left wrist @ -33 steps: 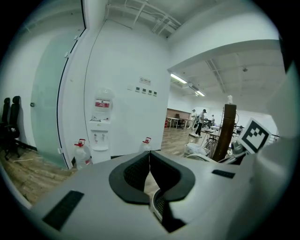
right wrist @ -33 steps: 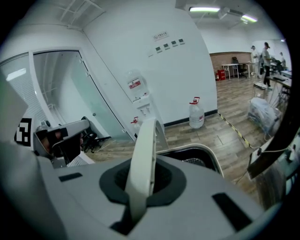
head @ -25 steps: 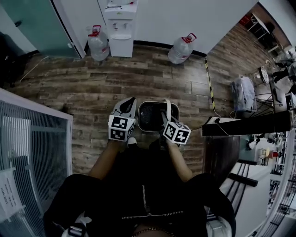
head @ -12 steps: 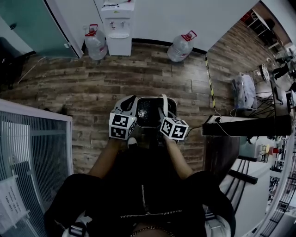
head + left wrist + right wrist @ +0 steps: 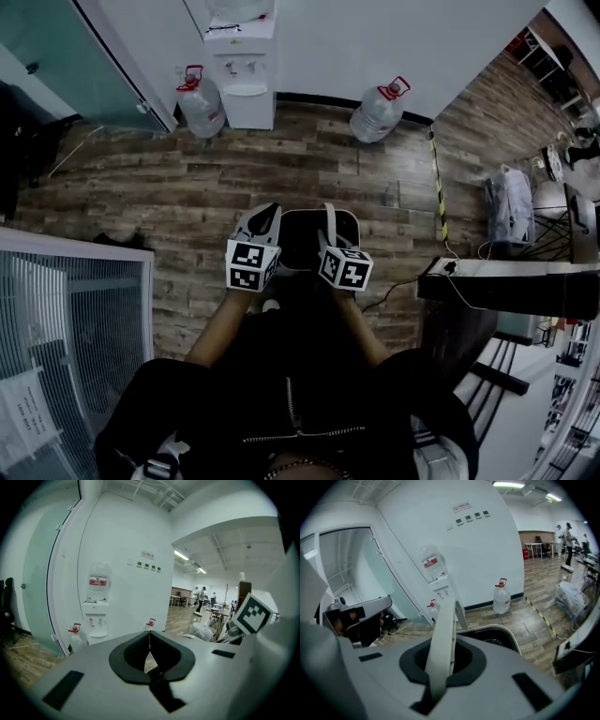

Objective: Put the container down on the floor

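The container point(image 5: 302, 234) is a dark bucket with a white bail handle point(image 5: 330, 221), seen from above in front of the person's knees. My right gripper point(image 5: 330, 244) is shut on that handle. In the right gripper view the handle point(image 5: 443, 634) stands upright between the jaws of the right gripper point(image 5: 439, 660), and the container's rim point(image 5: 501, 632) shows below. I cannot tell whether the container touches the wood floor point(image 5: 187, 187). My left gripper point(image 5: 264, 219) is beside the container's left side. In its own view the left gripper point(image 5: 149, 651) is shut with nothing in it.
A water dispenser point(image 5: 246, 80) stands at the far wall between two large water bottles point(image 5: 201, 101) point(image 5: 379, 111). A glass partition point(image 5: 66, 309) is at the left. A dark desk point(image 5: 511, 281), a cable, a bagged bin point(image 5: 512, 208) and floor tape point(image 5: 438, 183) lie to the right.
The right gripper and the handle have shifted slightly left over the container. The head view has tilted a little. The grip has held and the left gripper stays beside the container.
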A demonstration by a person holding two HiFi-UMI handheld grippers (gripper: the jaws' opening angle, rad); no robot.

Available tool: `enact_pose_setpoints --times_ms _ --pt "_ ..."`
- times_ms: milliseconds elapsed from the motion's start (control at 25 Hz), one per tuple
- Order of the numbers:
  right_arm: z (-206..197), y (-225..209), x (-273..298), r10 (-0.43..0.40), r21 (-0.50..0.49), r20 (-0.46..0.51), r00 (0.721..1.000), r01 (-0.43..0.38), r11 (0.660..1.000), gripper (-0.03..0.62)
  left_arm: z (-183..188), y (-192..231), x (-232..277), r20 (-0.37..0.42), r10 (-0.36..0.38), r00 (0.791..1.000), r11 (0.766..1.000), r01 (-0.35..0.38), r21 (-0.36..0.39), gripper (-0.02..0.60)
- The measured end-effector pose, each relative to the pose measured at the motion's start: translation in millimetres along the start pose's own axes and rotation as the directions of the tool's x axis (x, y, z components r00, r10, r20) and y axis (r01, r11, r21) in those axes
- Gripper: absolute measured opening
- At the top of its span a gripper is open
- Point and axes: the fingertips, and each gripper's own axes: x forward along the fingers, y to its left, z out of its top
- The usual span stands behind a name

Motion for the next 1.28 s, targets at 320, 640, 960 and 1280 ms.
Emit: enact_pose_setpoints --times_ms 320,640,960,1280 --pt "54.5 -39.5 36.8 0.019 -0.048 -0.037 0.999 -0.020 0.999 0.014 27.1 7.7 62.6 -0.010 0.084 0.996 0.996 -0.085 -0.018 0.015" --pt "95.0 -63.7 56.1 0.071 -0.096 -0.054 0.996 -0.075 0.993 0.014 39.5 6.9 97.8 -0.015 0.150 0.989 0.988 -0.150 -0.041 0.015" --pt "110.5 -87.1 61.1 0.076 -0.043 -0.048 0.996 -0.079 0.996 0.014 42.1 1.3 113.3 -0.048 0.141 0.989 0.990 -0.142 -0.018 0.015" --pt "126.2 -108.5 62.7 0.048 -0.004 -0.022 0.999 -0.048 0.999 0.014 54.5 11.6 141.1 -0.060 0.110 0.992 0.994 -0.110 0.009 0.015"
